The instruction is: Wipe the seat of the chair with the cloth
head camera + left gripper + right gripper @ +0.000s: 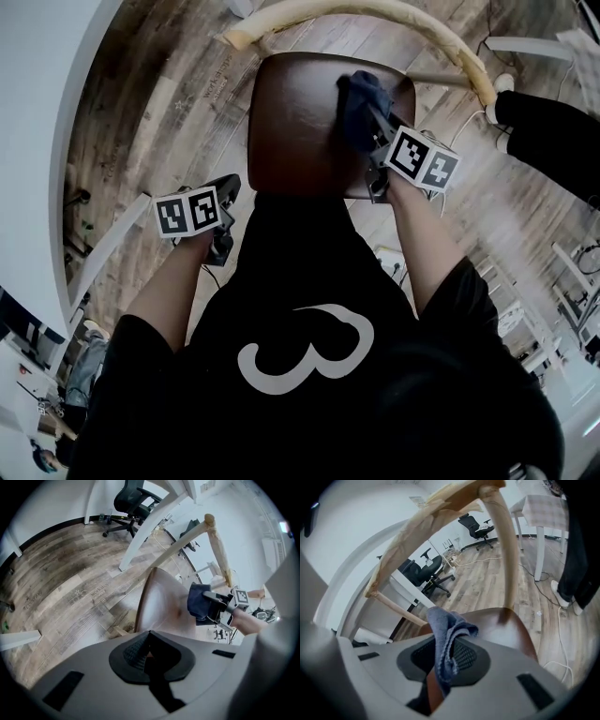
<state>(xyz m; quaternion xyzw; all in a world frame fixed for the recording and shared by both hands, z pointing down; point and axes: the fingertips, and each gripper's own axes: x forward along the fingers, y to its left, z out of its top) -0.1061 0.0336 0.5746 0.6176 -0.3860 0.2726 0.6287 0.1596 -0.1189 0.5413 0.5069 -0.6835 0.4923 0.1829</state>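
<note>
The chair's dark brown seat (295,122) lies below me, and its pale curved backrest (375,14) arches over the far side. A dark blue cloth (359,105) rests bunched on the seat's right part, and my right gripper (373,127) is shut on it. In the right gripper view the cloth (445,634) hangs folded between the jaws above the seat (501,623). My left gripper (225,202) hovers off the seat's near left corner, over the floor, shut and holding nothing. The left gripper view shows the seat (164,606), the cloth (199,601) and the right gripper (219,609) ahead.
Wood plank floor (169,103) surrounds the chair. A curved white wall (47,112) runs along the left. A person's dark trouser leg and shoe (548,127) stand at the right, near a white cable (469,122). Office chairs (133,501) and white table legs (145,541) stand farther off.
</note>
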